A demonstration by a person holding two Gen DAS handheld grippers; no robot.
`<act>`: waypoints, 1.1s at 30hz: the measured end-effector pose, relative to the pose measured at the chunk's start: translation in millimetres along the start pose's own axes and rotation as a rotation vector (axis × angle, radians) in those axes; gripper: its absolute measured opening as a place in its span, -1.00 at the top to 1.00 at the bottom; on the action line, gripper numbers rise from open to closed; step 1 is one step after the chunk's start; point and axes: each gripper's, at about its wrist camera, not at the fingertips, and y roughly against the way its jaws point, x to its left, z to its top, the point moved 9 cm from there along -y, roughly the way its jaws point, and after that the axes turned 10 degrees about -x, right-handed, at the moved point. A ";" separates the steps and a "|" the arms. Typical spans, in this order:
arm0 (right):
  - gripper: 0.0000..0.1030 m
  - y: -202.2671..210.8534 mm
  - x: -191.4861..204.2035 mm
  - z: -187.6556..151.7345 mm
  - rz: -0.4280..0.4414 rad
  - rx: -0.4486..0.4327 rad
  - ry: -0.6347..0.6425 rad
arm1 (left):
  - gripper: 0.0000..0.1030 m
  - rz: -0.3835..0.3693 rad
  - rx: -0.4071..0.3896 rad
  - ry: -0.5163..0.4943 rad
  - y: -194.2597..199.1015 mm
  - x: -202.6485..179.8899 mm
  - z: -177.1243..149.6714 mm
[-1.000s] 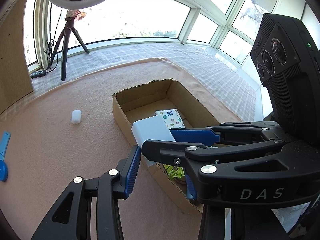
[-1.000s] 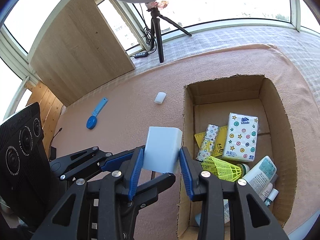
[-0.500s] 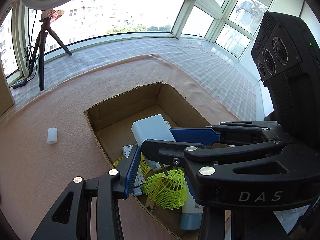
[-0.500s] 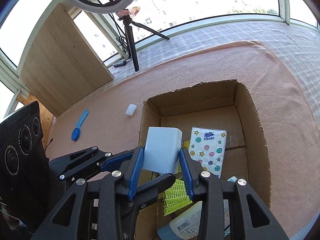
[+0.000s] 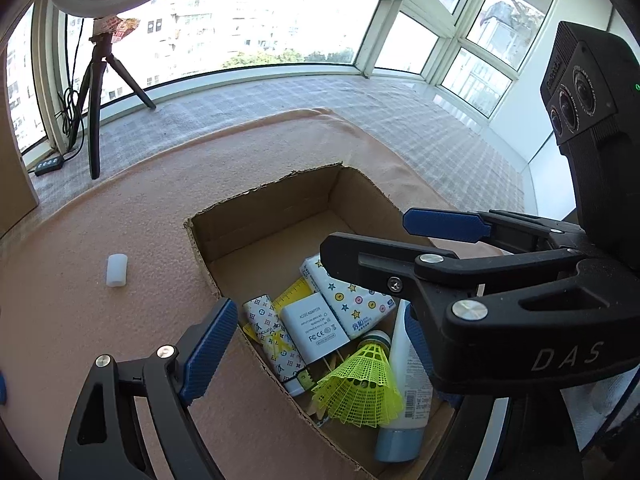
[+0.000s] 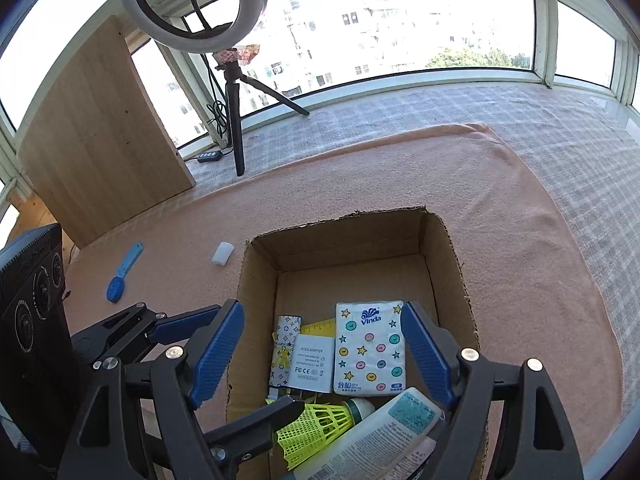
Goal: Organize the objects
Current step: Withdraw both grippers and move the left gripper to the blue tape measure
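A white power adapter (image 5: 314, 330) (image 6: 312, 362) lies flat in the cardboard box (image 5: 264, 196) (image 6: 340, 220), between a patterned packet (image 5: 268, 328) and a tissue pack (image 5: 352, 300) (image 6: 370, 348). My left gripper (image 5: 312, 340) hovers over the box's left wall, jaws opening, with nothing touching its pads. My right gripper (image 6: 322, 352) crosses close beside it, jaws also opening and empty. The adapter lies well below both. A yellow shuttlecock (image 5: 360, 384) and a white bottle (image 5: 404, 392) lie at the box's near end.
A small white cylinder (image 5: 117, 271) (image 6: 223, 254) and a blue tool (image 6: 124, 272) lie on the pink blanket left of the box. A ring light on a tripod (image 6: 236, 120) and a wooden board (image 6: 100, 140) stand by the windows.
Both grippers, which together held the white adapter, carried it over the box and spread their jaws. The adapter dropped and now lies inside the box.
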 end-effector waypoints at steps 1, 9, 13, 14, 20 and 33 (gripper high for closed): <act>-0.50 0.3 0.1 -0.9 0.002 0.002 -0.003 | -0.71 0.001 -0.001 0.002 2.5 0.9 -0.4; -0.50 8.3 11.7 -6.2 0.024 -0.005 -0.027 | -0.71 0.043 -0.010 0.050 27.7 24.1 -15.4; -0.50 12.1 20.2 -12.8 0.067 -0.014 -0.073 | -0.71 0.094 -0.020 0.074 54.3 50.4 -30.1; -0.50 12.8 21.8 -15.3 0.071 -0.014 -0.084 | -0.71 0.110 -0.024 0.078 62.4 58.0 -34.2; -0.50 16.9 43.6 -24.0 0.100 -0.021 -0.095 | -0.71 0.224 -0.035 0.155 111.7 124.6 -64.7; -0.50 -1.6 130.4 -33.1 0.189 0.027 -0.017 | -0.70 0.494 -0.071 0.370 192.2 295.9 -115.5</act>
